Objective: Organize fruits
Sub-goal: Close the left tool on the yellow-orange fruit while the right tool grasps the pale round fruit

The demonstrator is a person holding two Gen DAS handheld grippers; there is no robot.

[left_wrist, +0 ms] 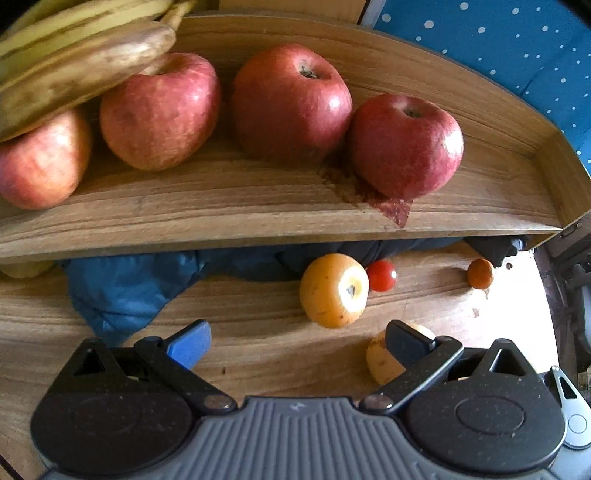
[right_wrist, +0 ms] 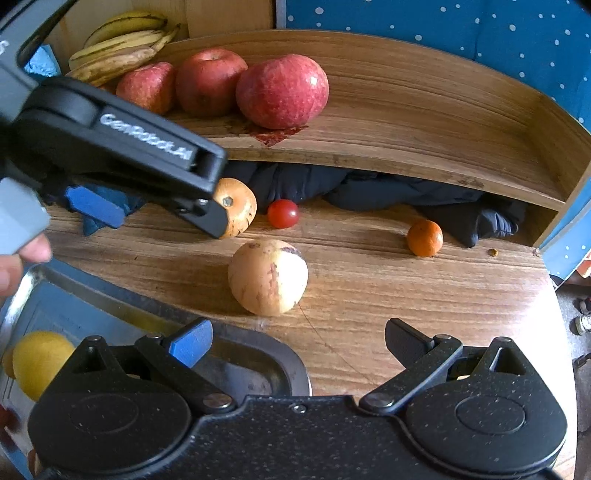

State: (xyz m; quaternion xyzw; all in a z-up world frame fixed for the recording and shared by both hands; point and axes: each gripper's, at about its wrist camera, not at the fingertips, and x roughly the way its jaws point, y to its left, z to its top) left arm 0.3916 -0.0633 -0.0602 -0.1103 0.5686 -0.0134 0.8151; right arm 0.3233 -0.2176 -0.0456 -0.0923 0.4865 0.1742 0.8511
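My left gripper (left_wrist: pixel 299 343) is open and empty above the wooden table. A yellow-orange fruit (left_wrist: pixel 334 290) lies just ahead of it, and a pale fruit (left_wrist: pixel 380 363) is partly hidden behind its right finger. A cherry tomato (left_wrist: pixel 382 275) and a small orange (left_wrist: pixel 480 273) lie farther back. Several red apples (left_wrist: pixel 291 99) and bananas (left_wrist: pixel 85 70) rest on the wooden shelf (left_wrist: pixel 258 225). My right gripper (right_wrist: pixel 299 343) is open and empty, with the pale fruit (right_wrist: pixel 267 280) ahead of it. There, the left gripper (right_wrist: pixel 164 221) hovers beside the yellow-orange fruit (right_wrist: pixel 238 210).
A metal tray (right_wrist: pixel 258 354) at the lower left holds a yellow lemon (right_wrist: pixel 40 362). Dark cloth (right_wrist: pixel 406 199) is stuffed under the shelf and a blue cloth (left_wrist: pixel 107 291) lies on the table. A hand (right_wrist: pixel 18 266) shows at the left. A blue dotted wall (right_wrist: pixel 443 29) stands behind.
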